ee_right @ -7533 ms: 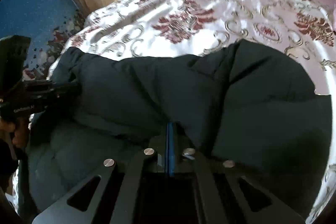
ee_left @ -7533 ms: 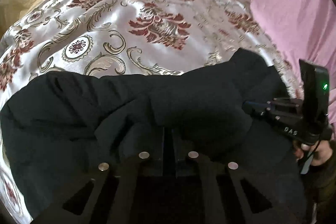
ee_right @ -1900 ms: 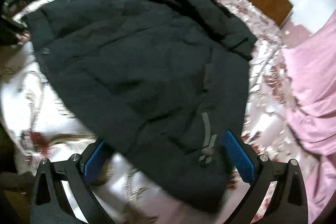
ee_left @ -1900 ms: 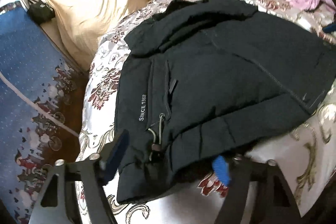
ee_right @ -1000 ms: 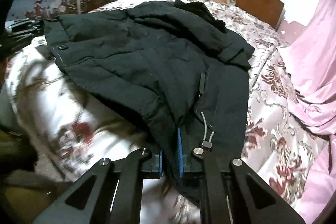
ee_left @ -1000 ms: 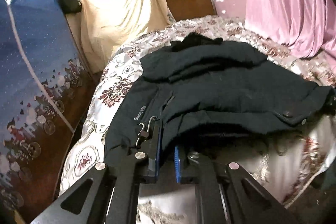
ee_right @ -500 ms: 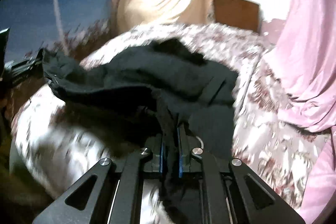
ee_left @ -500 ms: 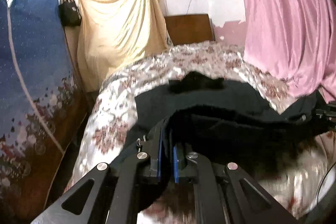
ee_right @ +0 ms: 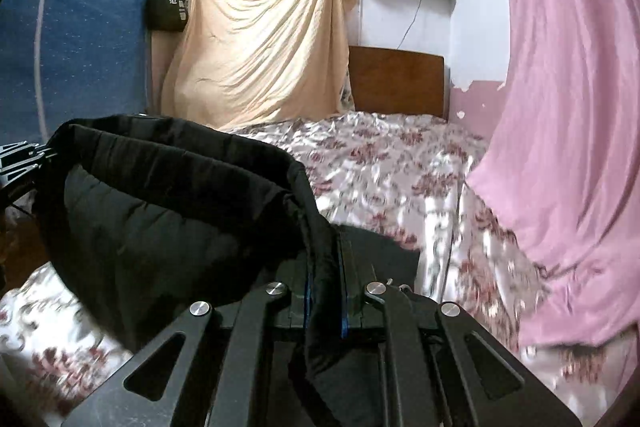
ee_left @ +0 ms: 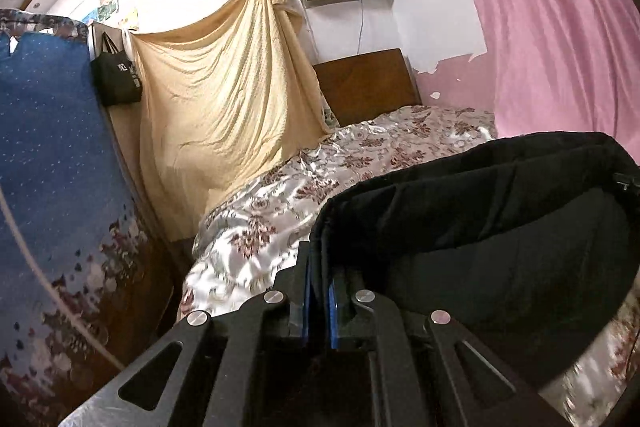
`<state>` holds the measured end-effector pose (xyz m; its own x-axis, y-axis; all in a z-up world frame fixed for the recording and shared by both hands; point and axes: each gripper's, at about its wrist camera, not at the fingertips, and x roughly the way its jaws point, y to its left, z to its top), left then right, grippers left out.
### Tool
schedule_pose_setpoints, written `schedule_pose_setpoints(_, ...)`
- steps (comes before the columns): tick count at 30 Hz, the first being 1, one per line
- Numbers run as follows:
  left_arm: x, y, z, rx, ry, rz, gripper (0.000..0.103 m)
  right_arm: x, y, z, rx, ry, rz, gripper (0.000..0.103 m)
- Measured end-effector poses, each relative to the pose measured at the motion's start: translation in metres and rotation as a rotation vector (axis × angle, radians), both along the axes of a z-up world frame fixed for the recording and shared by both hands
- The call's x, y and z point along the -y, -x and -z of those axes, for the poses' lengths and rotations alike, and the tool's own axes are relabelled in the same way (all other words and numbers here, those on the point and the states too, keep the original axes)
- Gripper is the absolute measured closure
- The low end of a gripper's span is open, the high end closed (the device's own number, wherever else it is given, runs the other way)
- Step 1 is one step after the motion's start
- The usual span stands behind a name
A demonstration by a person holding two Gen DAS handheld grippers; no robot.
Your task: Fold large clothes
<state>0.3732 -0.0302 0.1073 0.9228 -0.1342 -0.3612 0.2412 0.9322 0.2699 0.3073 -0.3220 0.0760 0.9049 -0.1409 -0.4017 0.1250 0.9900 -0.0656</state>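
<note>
A large black padded jacket (ee_left: pixel 500 227) hangs in the air above the bed, held at two edge points. My left gripper (ee_left: pixel 319 279) is shut on its left edge, the dark cloth pinched between the blue pads. My right gripper (ee_right: pixel 325 291) is shut on its right edge (ee_right: pixel 316 243), with the cloth running down between the pads. The jacket (ee_right: pixel 160 207) sags between both grippers as a folded bundle. In the right wrist view the tip of the left gripper (ee_right: pixel 24 155) shows at the far left edge.
The bed carries a satin floral cover (ee_left: pixel 360 167) (ee_right: pixel 392 163). A wooden headboard (ee_right: pixel 396 81) stands at the far wall. A pink curtain (ee_right: pixel 560 87) hangs on the right, a tan sheet (ee_left: pixel 224 107) behind, and a blue patterned cloth (ee_left: pixel 52 167) on the left.
Both grippers have risen with the jacket, lifting it off the bed cover. The views have tilted up, so the far wall now shows.
</note>
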Motion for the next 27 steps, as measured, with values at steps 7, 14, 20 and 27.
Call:
schedule_pose_setpoints(7,0.023,-0.077,0.011,0.040,-0.027,-0.025,0.096,0.003,-0.089,0.000,-0.015,0.110,0.044,0.095)
schedule_pose_setpoints(14,0.041,-0.151,0.035,-0.029,-0.036,-0.055,0.096,0.004,-0.179,0.015,-0.098,0.212,0.050,0.095)
schedule_pose_setpoints(20,0.053,-0.193,0.067,-0.105,-0.037,-0.084,0.096,-0.001,-0.222,0.038,-0.158,0.242,0.063,0.095)
schedule_pose_setpoints(27,0.037,-0.227,0.100,-0.323,0.115,-0.105,0.095,-0.010,-0.250,0.072,-0.229,0.271,0.084,0.095)
